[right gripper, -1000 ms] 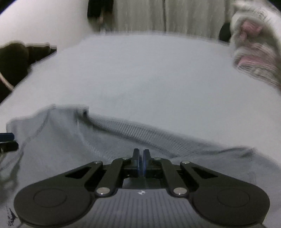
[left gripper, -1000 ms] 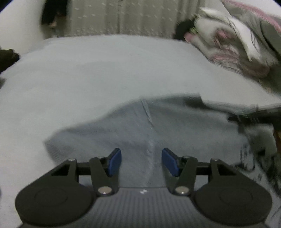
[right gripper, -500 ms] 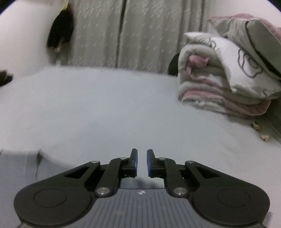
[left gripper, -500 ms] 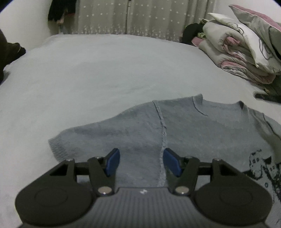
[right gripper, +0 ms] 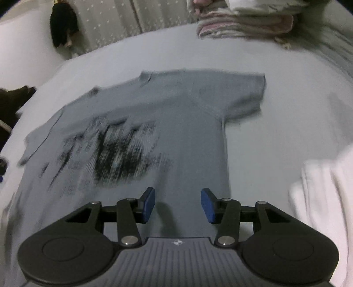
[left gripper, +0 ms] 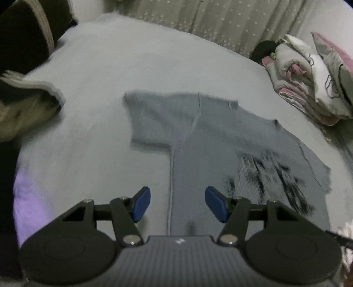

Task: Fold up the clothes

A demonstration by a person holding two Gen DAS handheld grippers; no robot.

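Over the flat grey T-shirt, right gripper newly parted, empty.

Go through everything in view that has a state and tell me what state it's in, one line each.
grey T-shirt: spread flat on the bed, unfolded, print side up.
left gripper: open, nothing between its fingers.
right gripper: open, just been opening, nothing between its fingers.
bedding stack: folded, piled up.

T-shirt lies flat on bed, collar far. Folded bedding far right; what seems a garment heap left; curtain behind.
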